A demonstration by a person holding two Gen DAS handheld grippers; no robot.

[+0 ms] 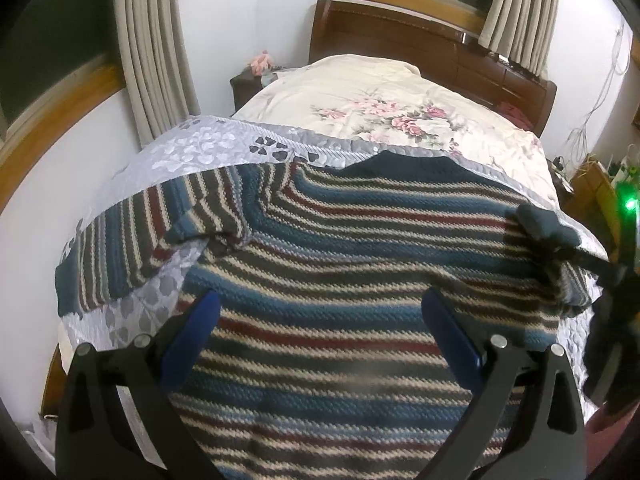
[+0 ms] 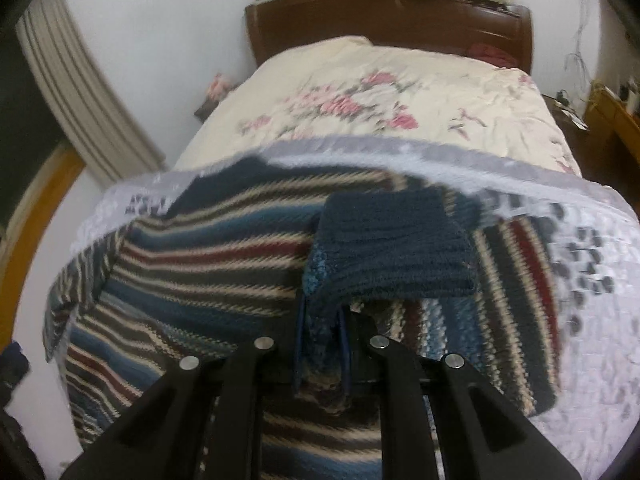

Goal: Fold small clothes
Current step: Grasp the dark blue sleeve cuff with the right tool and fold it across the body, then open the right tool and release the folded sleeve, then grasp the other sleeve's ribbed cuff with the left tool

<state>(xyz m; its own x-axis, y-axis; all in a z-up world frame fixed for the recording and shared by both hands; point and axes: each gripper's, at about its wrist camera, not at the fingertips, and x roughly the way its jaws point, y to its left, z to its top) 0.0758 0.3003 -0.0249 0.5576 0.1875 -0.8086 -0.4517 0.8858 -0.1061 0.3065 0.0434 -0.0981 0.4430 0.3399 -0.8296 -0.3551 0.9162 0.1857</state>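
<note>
A striped knit sweater in blue, dark red, cream and grey lies spread on the grey patterned bedspread. Its left sleeve stretches out to the left. My left gripper hovers open over the sweater's body, blue pads wide apart with nothing between them. In the right wrist view the same sweater fills the middle. My right gripper is shut on the right sleeve's navy ribbed cuff, lifted and carried over the body. From the left wrist view that cuff and the black right gripper show at the right edge.
A cream floral quilt covers the far half of the bed, ending at a dark wooden headboard. Curtains hang left, with a window above the headboard. A wooden cabinet with cables stands right of the bed.
</note>
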